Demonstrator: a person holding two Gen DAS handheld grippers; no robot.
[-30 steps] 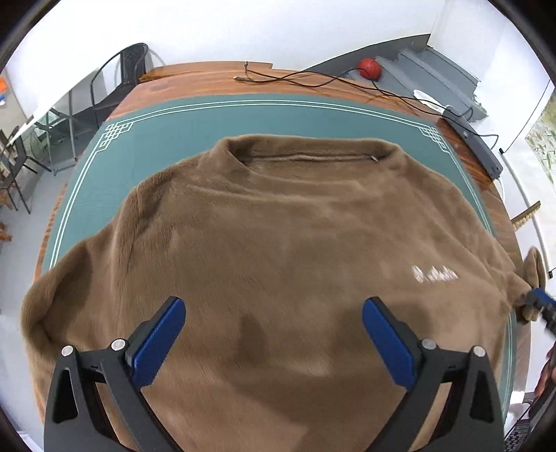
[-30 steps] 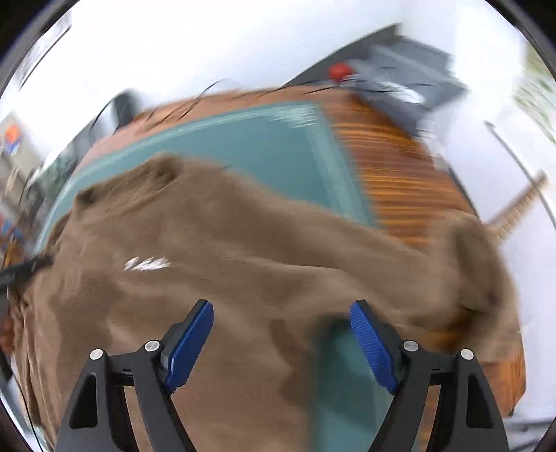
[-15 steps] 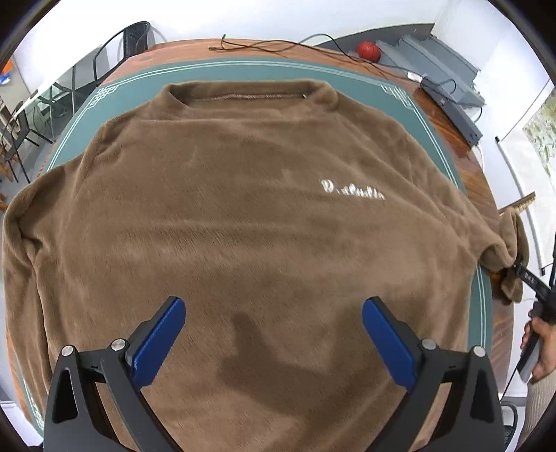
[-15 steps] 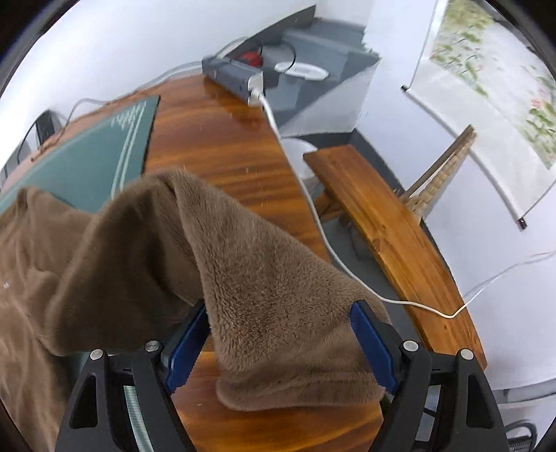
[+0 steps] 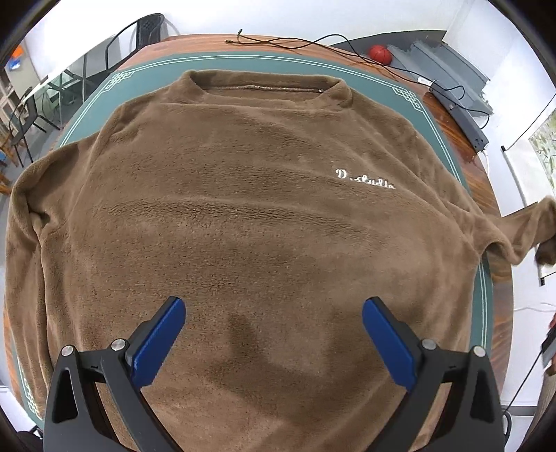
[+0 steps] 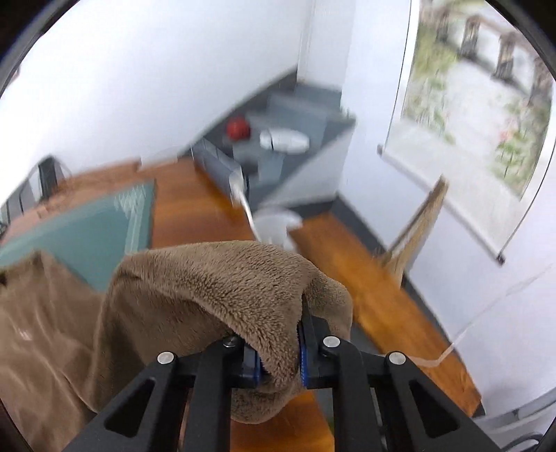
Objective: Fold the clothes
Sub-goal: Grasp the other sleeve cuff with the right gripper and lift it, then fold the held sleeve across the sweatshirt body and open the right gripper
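Observation:
A brown fleece sweater with white chest lettering lies flat, front up, on a green mat, collar at the far side. My left gripper is open and empty, hovering above the sweater's lower body. My right gripper is shut on the cuff end of the sweater's right sleeve and holds it raised above the table's right edge. That raised sleeve also shows at the far right of the left wrist view. The sweater's left sleeve hangs along the mat's left side.
The mat covers a wooden table. A black cable and a grey power strip lie at the table's far right. A wooden bench stands beside the table on the right. Chairs stand at the far left.
My right gripper has closed on the sleeve cuff and lifted it. My left gripper has pulled back slightly and stays open above the sweater.

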